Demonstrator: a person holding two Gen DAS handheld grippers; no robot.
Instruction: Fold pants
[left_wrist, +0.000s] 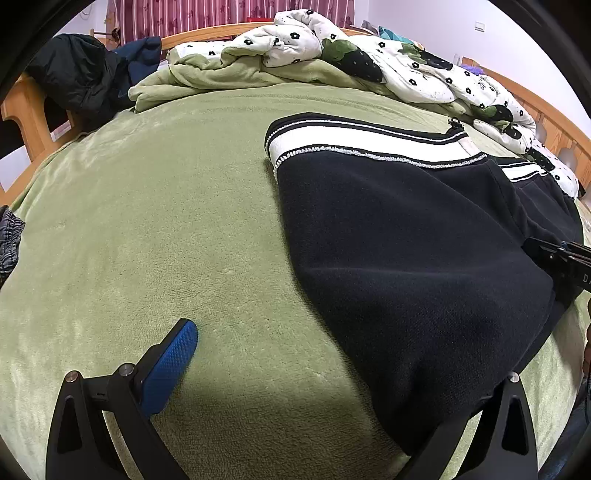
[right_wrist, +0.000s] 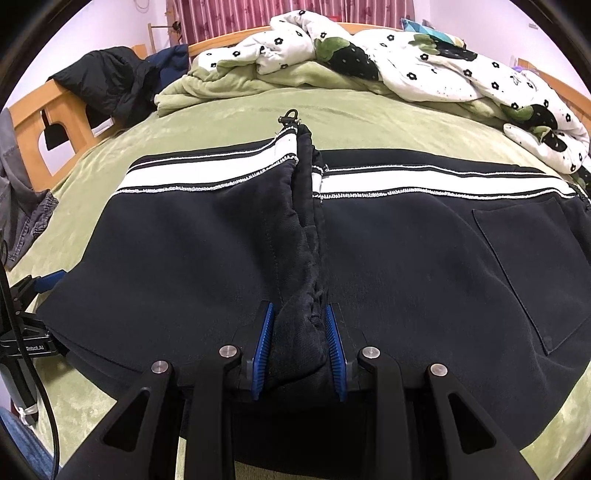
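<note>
Dark navy pants (right_wrist: 406, 266) with a white side stripe lie flat on the green bed blanket (right_wrist: 229, 118); they also show in the left wrist view (left_wrist: 406, 240). My right gripper (right_wrist: 300, 347) is shut on a bunched ridge of the pants at their near edge, blue pads on both sides of the fabric. My left gripper (left_wrist: 325, 369) is open at the pants' left edge. Its left blue finger (left_wrist: 170, 369) lies on the blanket; the right finger is hidden under the pants. The left gripper also shows in the right wrist view (right_wrist: 40, 284).
A crumpled white flowered quilt (right_wrist: 424, 62) and a folded green blanket (right_wrist: 221, 85) lie at the back. Dark jackets (right_wrist: 107, 77) hang on the wooden bed frame (right_wrist: 26, 110). Grey clothing (right_wrist: 26, 206) lies at the left edge.
</note>
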